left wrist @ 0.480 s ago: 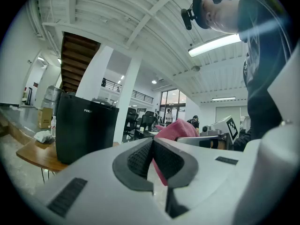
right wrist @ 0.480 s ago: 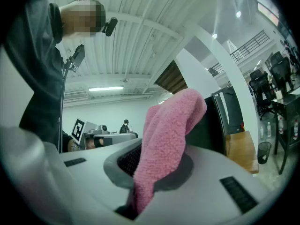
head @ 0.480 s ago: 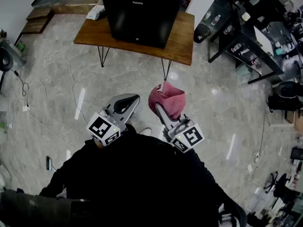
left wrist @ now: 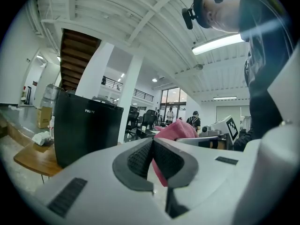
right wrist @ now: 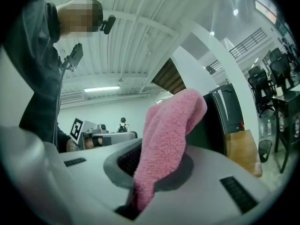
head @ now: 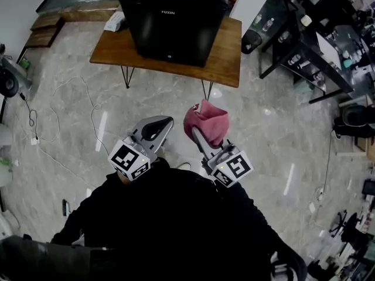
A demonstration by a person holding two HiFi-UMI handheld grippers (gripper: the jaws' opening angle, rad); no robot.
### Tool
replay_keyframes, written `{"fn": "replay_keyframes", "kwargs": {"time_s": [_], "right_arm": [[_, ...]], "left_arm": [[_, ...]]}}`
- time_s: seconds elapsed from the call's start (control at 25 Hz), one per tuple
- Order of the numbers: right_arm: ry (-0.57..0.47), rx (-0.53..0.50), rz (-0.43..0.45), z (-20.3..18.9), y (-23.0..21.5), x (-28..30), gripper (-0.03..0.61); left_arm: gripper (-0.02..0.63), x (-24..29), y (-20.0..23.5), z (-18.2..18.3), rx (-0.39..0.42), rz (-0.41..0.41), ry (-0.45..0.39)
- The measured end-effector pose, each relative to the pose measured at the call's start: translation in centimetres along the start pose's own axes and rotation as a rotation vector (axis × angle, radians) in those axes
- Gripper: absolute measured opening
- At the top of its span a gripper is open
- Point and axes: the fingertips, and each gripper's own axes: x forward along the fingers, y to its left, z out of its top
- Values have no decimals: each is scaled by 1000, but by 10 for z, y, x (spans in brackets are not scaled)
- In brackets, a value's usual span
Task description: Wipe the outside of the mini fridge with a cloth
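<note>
Approach step: cloth gripped, no contact with the mini fridge yet.

The right hand-held gripper (head: 201, 138) is well short of the mini fridge (head: 173, 16), its jaws clamped on the pink cloth (head: 206, 122), which bunches up above them. The left hand-held gripper (head: 153, 127) is equally short of the fridge, jaws together and holding nothing. The fridge stands on the wooden counter (head: 225, 54). Judgement: wiping has not begun. The next move calls for carrying the cloth forward and pressing it flat against the fridge's front face.
</note>
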Motion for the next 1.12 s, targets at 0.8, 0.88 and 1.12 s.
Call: {"fn": "replay_keyframes", "kwargs": {"time_s": [0.8, 0.88, 1.12], "right_arm": [[50, -315, -5, 176, -125, 257, 35], [71, -362, 7, 206, -134, 297, 36], [139, -542, -23, 275, -169, 405, 37]], "left_arm": [[8, 78, 266, 145, 80, 1, -23], [8, 79, 303, 171, 110, 27, -44], [8, 75, 398, 221, 154, 105, -85]]}}
